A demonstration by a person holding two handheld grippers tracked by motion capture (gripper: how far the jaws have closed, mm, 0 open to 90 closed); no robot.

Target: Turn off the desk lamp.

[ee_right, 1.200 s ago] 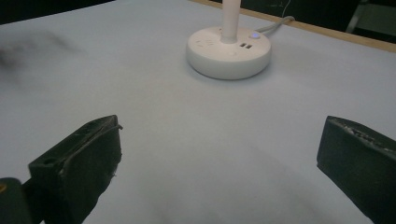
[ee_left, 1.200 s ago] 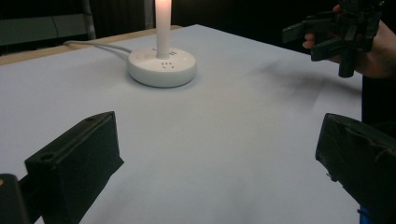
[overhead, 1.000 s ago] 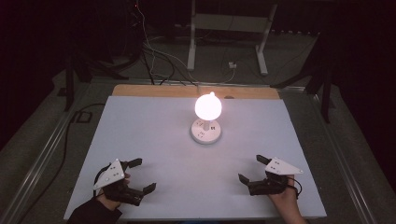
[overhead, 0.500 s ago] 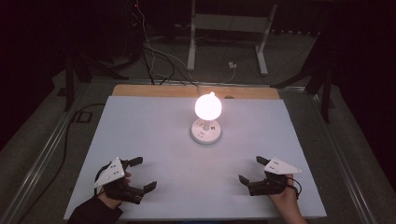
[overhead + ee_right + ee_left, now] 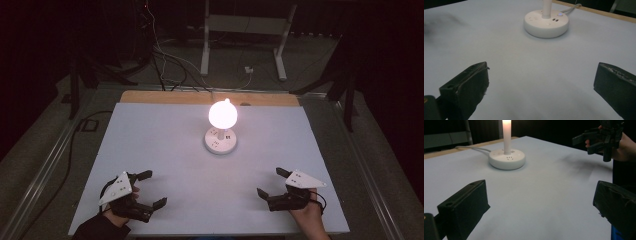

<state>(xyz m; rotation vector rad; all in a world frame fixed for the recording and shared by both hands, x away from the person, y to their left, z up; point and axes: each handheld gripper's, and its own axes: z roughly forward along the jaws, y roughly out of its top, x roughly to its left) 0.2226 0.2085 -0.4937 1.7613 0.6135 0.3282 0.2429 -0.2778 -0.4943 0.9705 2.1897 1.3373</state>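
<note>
A lit bulb (image 5: 223,114) glows on a round white socket base (image 5: 220,141) near the middle of the white table top (image 5: 165,140). The same base (image 5: 507,159) stands ahead in the left gripper view, and again as the base (image 5: 546,23) in the right gripper view. My left gripper (image 5: 151,189) rests near the front left edge, open, with nothing between its jaws. Near the front right edge my right gripper (image 5: 271,182) is open too and holds nothing. Both point toward the lamp from well short of it.
A white cable (image 5: 471,148) runs from the base to the table's far wooden edge (image 5: 165,97). Behind the table a white stand (image 5: 245,30) and loose cables (image 5: 165,60) lie on the dark floor. The other hand's gripper (image 5: 599,138) shows far off in the left gripper view.
</note>
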